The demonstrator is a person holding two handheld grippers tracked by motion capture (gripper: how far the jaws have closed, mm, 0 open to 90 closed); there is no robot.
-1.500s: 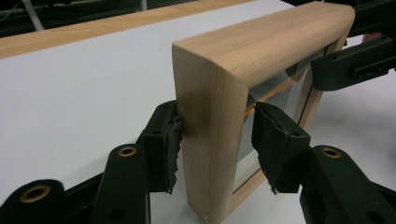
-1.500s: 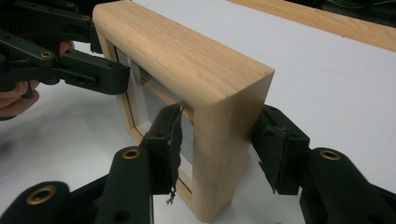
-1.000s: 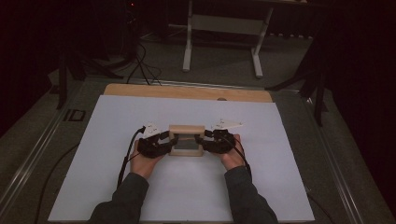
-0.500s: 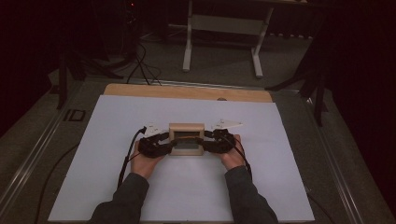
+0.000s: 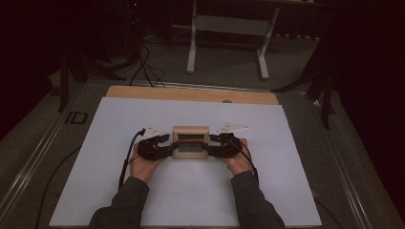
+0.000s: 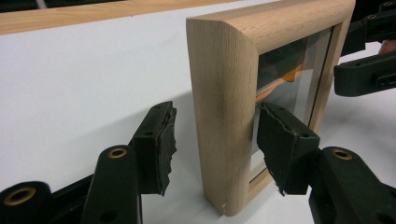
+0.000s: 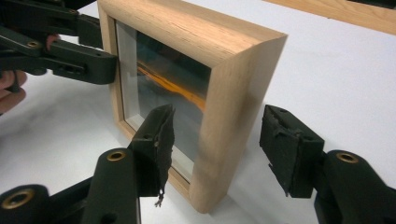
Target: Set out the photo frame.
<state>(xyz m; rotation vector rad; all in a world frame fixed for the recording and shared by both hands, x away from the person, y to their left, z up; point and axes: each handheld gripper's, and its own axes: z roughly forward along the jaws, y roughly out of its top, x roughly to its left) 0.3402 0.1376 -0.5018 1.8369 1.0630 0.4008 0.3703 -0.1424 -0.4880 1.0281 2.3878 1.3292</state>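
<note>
- High view: I see the frame (image 5: 190, 142) upright mid-table (image 5: 286, 191), long axis running gripper to gripper.
- Left hand-held gripper (image 6: 212, 135) straddles its left post; jaws have just been opening, pads clear.
- Right hand-held gripper (image 7: 217, 140) likewise, spread around the right post.

Light wooden picture frame (image 5: 191, 142), upright on white table (image 5: 191, 200)

Both tongs — left (image 5: 165, 145), right (image 5: 217, 144) — face inward, jaws just opening, pads apart.

One wooden picture frame (image 5: 190, 142), two grippers, left (image 5: 160, 145) and right (image 5: 220, 144), one white table sheet (image 5: 191, 191).
</note>
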